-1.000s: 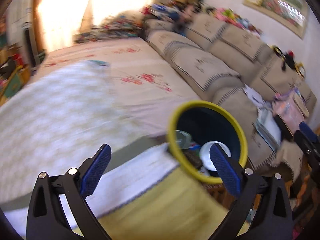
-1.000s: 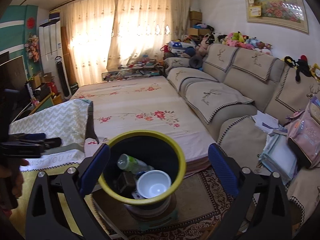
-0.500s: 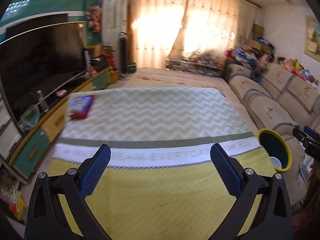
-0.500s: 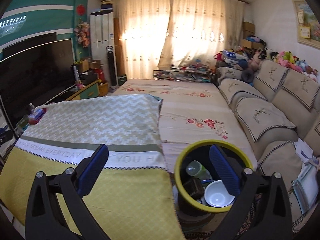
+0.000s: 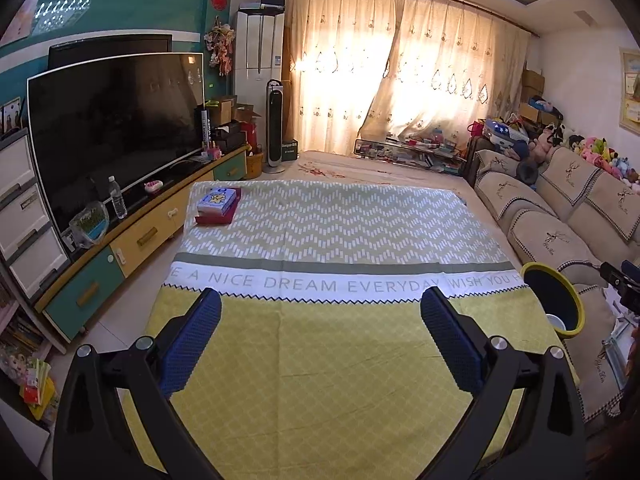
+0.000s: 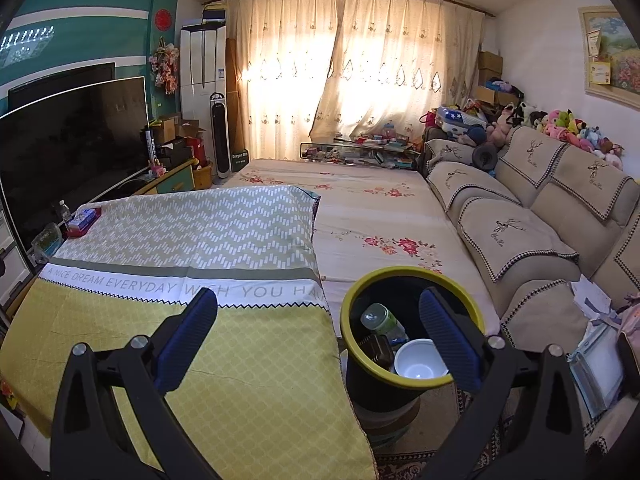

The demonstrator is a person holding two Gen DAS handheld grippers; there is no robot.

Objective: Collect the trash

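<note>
A black trash bin with a yellow rim (image 6: 404,276) stands on the floor right of the cloth-covered table (image 6: 208,236). It holds a green-labelled plastic bottle (image 6: 382,320), a white bowl (image 6: 420,364) and a dark item. The bin also shows at the right edge of the left wrist view (image 5: 556,300). My right gripper (image 6: 320,332) is open and empty, above the table's right edge and the bin. My left gripper (image 5: 320,332) is open and empty above the yellow near part of the tablecloth (image 5: 320,360). A blue box on a red box (image 5: 218,204) lies at the table's far left corner.
A TV (image 5: 116,128) on a low cabinet (image 5: 132,240) runs along the left. A beige sofa (image 6: 540,208) runs along the right. A flowered mattress (image 6: 372,208) lies beyond the table. Papers lie on the sofa seat (image 6: 592,296).
Both grippers have swung left, away from the bin and toward the table. The left view went from looking into the bin to facing the whole tablecloth. Both stayed open and empty.
</note>
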